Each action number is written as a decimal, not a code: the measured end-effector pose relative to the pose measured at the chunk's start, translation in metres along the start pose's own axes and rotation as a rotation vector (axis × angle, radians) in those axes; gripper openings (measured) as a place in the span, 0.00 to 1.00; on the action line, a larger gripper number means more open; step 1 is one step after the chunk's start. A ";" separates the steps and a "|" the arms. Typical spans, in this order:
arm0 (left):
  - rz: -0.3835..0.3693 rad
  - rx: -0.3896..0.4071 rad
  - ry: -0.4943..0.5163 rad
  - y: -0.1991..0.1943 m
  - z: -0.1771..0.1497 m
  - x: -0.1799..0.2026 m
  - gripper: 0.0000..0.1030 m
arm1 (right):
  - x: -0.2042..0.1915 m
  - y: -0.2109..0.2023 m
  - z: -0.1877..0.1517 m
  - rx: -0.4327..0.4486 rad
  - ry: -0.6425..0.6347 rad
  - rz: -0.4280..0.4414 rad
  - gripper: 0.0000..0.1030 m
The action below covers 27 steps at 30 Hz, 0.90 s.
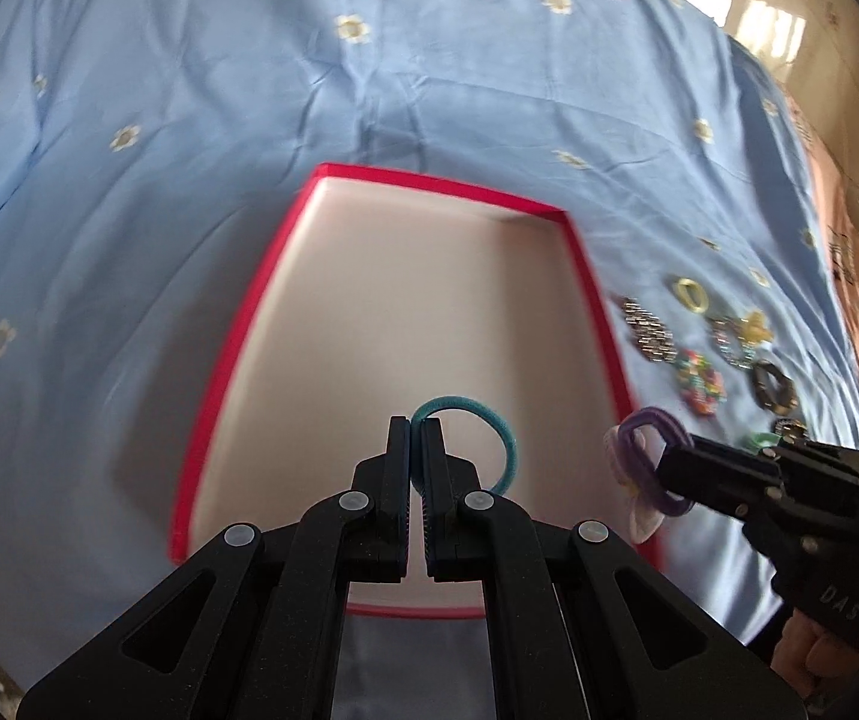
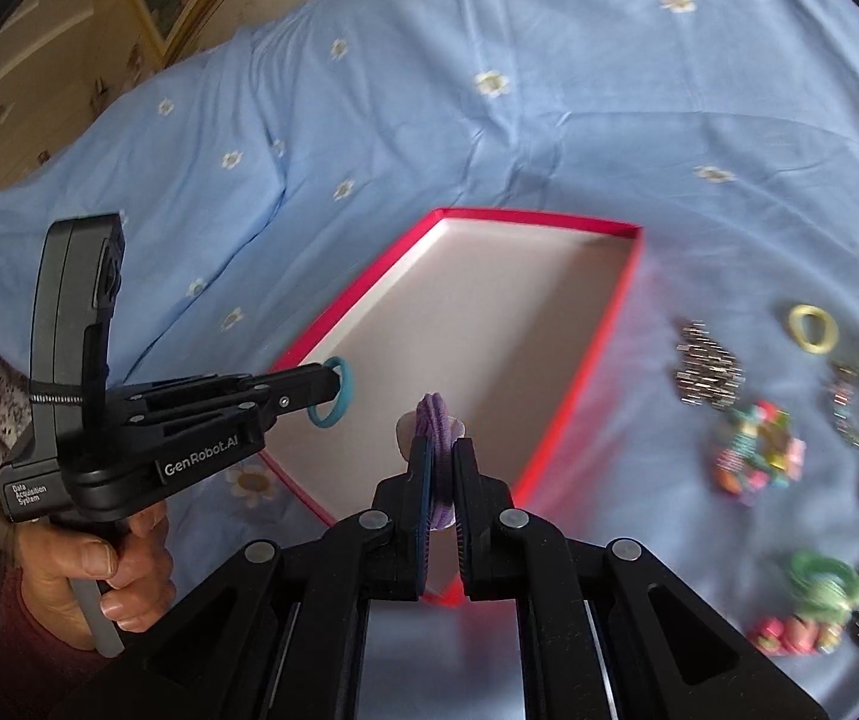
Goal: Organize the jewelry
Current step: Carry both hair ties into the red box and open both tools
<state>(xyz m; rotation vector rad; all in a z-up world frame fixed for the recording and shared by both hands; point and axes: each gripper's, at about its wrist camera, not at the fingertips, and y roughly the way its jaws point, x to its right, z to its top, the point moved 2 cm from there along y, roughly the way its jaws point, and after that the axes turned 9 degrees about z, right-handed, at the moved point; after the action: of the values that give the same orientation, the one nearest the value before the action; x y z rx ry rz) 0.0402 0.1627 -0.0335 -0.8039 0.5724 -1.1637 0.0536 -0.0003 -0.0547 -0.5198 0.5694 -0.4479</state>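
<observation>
A red-rimmed box (image 1: 249, 324) with a pale, empty inside lies open on the blue bedspread; it also shows in the right wrist view (image 2: 609, 324). My left gripper (image 1: 416, 429) is shut on a teal hair tie (image 1: 498, 426) and holds it above the box's near end; it also shows in the right wrist view (image 2: 333, 375) with the tie (image 2: 333, 396). My right gripper (image 2: 444, 447) is shut on a purple hair tie (image 2: 438, 417) with a pale flower, near the box's right rim; it also shows in the left wrist view (image 1: 666, 462).
Several loose pieces lie right of the box: a yellow hair tie (image 2: 813, 329), a silver beaded bracelet (image 2: 708, 369), a multicoloured bracelet (image 2: 756, 456), a green hair tie (image 2: 822, 585) and dark bracelets. The flowered blue bedspread (image 2: 489, 120) covers the bed. Wooden furniture stands at far left.
</observation>
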 end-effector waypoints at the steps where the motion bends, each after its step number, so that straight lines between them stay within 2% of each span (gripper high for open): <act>1: 0.009 -0.006 -0.006 0.004 0.000 -0.005 0.02 | -0.002 0.011 0.002 -0.017 -0.006 0.006 0.06; 9: 0.053 -0.043 -0.014 0.028 -0.003 -0.021 0.02 | -0.002 0.052 0.004 -0.083 -0.007 0.013 0.06; 18: 0.069 -0.079 -0.004 0.040 -0.008 -0.022 0.04 | 0.000 0.063 -0.001 -0.134 0.018 0.023 0.11; 20: 0.069 -0.083 -0.006 0.040 -0.009 -0.022 0.07 | 0.001 0.063 -0.001 -0.136 0.025 0.029 0.11; 22: 0.071 -0.084 -0.011 0.038 -0.010 -0.024 0.17 | 0.001 0.064 0.000 -0.136 0.024 0.028 0.11; 24: 0.075 -0.078 -0.014 0.036 -0.010 -0.025 0.22 | 0.001 0.063 0.001 -0.133 0.024 0.029 0.12; 27: 0.070 -0.073 -0.020 0.031 -0.011 -0.025 0.23 | 0.000 0.059 0.001 -0.127 0.026 0.029 0.12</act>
<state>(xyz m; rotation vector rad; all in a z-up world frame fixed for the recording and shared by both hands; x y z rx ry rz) 0.0420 0.1891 -0.0646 -0.8505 0.6242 -1.0743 0.0689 0.0459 -0.0876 -0.6272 0.6322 -0.3929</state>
